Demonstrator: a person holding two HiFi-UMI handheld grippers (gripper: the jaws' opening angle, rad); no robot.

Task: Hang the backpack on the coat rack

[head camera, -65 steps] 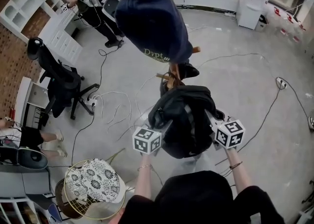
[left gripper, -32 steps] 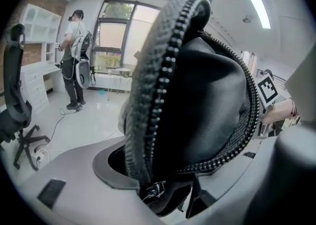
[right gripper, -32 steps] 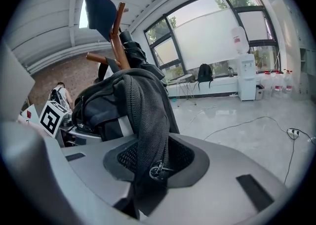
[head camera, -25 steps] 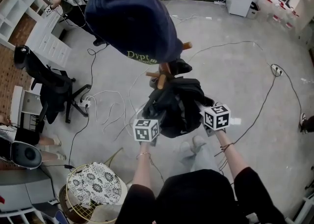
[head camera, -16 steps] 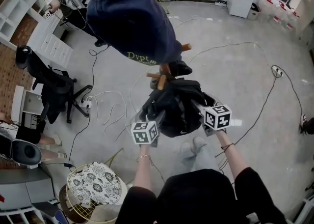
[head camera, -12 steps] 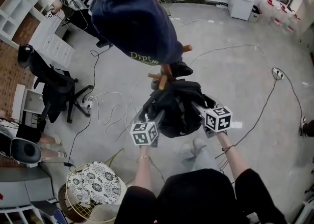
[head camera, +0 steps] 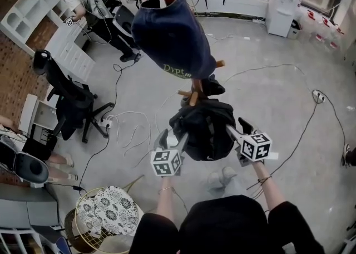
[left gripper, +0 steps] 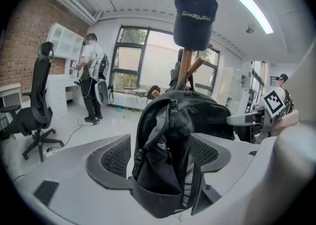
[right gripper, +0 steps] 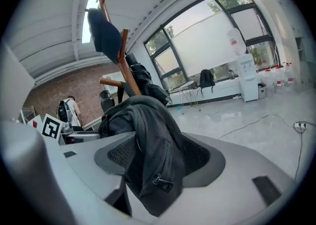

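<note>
The backpack (head camera: 203, 130) hangs from the coat rack (head camera: 194, 92), flanked equally by the wide left tool (left gripper: 160, 152) and the opening right tool (right gripper: 158, 155), its fabric loose between each one's jaws.

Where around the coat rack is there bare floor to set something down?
Widest bare floor: right of the rack, between the backpack and the socket, crossed only by a thin cable. Crowded: left of the rack, with loose cables and the chair; a basket fills the lower left.
</note>
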